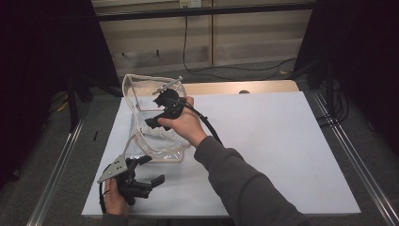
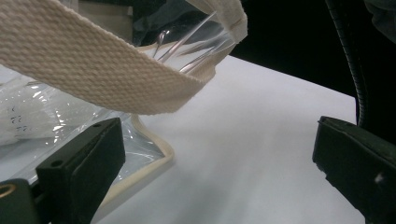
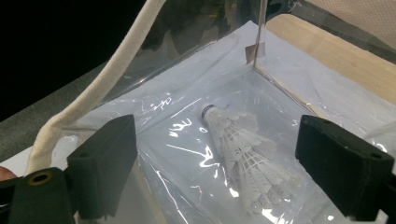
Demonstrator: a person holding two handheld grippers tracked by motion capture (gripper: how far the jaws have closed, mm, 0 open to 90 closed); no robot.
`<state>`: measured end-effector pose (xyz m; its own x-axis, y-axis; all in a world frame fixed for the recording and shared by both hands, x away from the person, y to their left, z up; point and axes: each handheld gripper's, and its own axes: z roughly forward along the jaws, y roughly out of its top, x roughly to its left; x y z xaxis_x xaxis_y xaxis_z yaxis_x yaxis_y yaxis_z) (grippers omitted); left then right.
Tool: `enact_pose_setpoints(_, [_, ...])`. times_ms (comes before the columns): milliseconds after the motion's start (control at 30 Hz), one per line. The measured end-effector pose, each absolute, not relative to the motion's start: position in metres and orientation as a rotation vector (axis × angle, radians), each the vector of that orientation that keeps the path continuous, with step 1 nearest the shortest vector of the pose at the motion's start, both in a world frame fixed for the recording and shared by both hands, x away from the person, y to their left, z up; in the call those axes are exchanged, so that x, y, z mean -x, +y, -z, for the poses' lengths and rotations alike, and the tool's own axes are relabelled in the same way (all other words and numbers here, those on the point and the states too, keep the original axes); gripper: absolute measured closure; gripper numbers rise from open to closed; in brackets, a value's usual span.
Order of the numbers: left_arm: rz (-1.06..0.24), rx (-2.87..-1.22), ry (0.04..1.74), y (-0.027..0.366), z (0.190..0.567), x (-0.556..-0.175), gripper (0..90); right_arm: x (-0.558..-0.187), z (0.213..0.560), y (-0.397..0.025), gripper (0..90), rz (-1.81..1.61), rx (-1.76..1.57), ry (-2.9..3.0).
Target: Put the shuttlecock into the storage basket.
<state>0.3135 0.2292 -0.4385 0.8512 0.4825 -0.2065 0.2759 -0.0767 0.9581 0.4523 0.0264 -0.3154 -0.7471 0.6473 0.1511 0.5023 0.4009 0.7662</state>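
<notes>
Right gripper [image 3: 215, 154] wide, over shuttlecock [image 3: 243, 154] inside clear bag [image 1: 155, 141]. Left gripper [image 2: 215, 163] wide, empty, just beside bag corner, under strap [image 2: 93, 65].

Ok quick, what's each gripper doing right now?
Left gripper: open, holding nothing, beside the clear bag.
Right gripper: open, holding nothing, over the shuttlecock inside the bag.

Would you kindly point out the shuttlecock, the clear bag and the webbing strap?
shuttlecock [image 3: 233, 140]: right gripper view, on its feather skirt.
clear bag [image 1: 153, 94]: high view, on its upright side wall.
webbing strap [image 2: 88, 65]: left gripper view, on its woven face.
</notes>
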Motion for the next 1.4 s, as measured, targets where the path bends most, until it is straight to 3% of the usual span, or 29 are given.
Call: enact_pose_setpoints(1400, [-0.197,-1.678,0.594,0.229,0.438,-0.314,2.6,-0.426,0.295,-0.011,4.1,-1.39,-0.901,2.556])
